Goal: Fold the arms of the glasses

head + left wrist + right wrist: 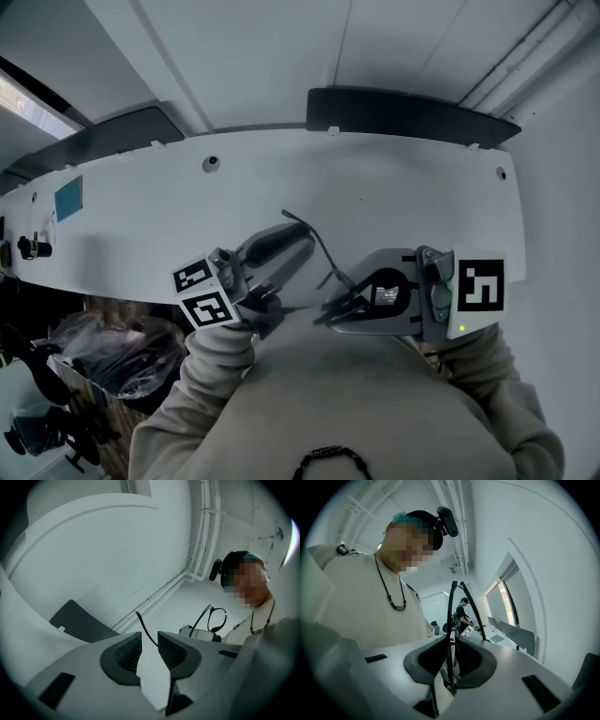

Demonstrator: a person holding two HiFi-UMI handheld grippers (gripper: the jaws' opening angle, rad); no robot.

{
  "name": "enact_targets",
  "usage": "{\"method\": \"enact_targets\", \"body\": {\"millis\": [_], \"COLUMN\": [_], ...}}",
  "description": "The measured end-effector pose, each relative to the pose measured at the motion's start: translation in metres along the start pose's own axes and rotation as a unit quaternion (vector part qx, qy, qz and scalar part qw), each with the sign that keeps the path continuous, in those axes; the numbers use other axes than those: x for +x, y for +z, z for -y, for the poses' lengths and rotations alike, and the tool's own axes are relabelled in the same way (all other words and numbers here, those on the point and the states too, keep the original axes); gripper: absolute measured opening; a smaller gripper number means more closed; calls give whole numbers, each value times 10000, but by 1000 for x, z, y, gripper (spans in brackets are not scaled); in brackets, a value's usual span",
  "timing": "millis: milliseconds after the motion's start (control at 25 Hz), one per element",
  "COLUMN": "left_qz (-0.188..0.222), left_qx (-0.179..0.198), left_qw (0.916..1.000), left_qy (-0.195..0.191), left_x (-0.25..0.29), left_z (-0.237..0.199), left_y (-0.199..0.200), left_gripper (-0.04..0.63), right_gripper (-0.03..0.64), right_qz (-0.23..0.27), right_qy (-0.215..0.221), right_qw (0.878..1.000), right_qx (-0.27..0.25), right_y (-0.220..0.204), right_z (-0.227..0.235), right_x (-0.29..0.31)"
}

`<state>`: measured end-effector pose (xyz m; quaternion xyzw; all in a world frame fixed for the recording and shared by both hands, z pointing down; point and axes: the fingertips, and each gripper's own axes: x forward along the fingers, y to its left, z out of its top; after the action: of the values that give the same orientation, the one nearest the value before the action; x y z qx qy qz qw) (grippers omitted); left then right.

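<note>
Two handheld grippers raised close to chest over long white table [375, 197]. One pair of thin black wire-frame glasses [322, 251] strung between them, off the table.

Far left: left gripper [305, 248], marker cube toward camera, pointing right and slightly up. In left gripper view, left gripper [150, 641] jaws part-way apart. Slim curved black temple arm [145, 631] threaded through gap, leaning on right-hand pad, daylight on other side. No squeeze, more guide than grip.

Middle: temple arm running from hooked ear end down toward hinge. Lens rims beyond, near other tool. Second arm too small to judge.

Right: right gripper [336, 302] clamped on front of glasses. In right gripper view, right gripper [451, 651] pads closed on glasses [449, 620], thin rim upright between them.

Judged step: swinging first temple arm in toward lenses.

To do well:
- Hold right clamp firm without crushing wire.
- Push with pad face near ear end.
- Sweep in arc about hinge, no twisting out of hinge plane.

Risks: wire slipping out of loose left gap, glasses rotating in right pads.
</note>
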<state>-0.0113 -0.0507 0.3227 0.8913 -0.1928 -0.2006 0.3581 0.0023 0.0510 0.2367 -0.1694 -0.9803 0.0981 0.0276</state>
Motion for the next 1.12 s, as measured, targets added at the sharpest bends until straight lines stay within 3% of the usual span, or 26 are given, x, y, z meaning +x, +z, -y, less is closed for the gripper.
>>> {"method": "enact_targets", "body": {"millis": [200,400,720,1120], "left_qz": [123,114,-219,-349], "left_qx": [57,97,763,1046], "left_qw": [9999,9999,9967,9939], "left_qy": [-30,53,196,60], "left_x": [2,1,5,0], "left_z": [4,2,7,14], "left_y": [8,10,7,6], "left_gripper": [91,38,38,25], "right_gripper": [62,61,62,61], "right_qz": [-101,-170,-158,-69], "right_qy": [271,196,131,102], "right_qw": [9996,9995,9987,9966], "right_qx": [-24,163,469,816], "right_y": [-5,-17,-30,-44], "right_z": [-10,-5,3,7], "right_x": [5,3,2,2]}}
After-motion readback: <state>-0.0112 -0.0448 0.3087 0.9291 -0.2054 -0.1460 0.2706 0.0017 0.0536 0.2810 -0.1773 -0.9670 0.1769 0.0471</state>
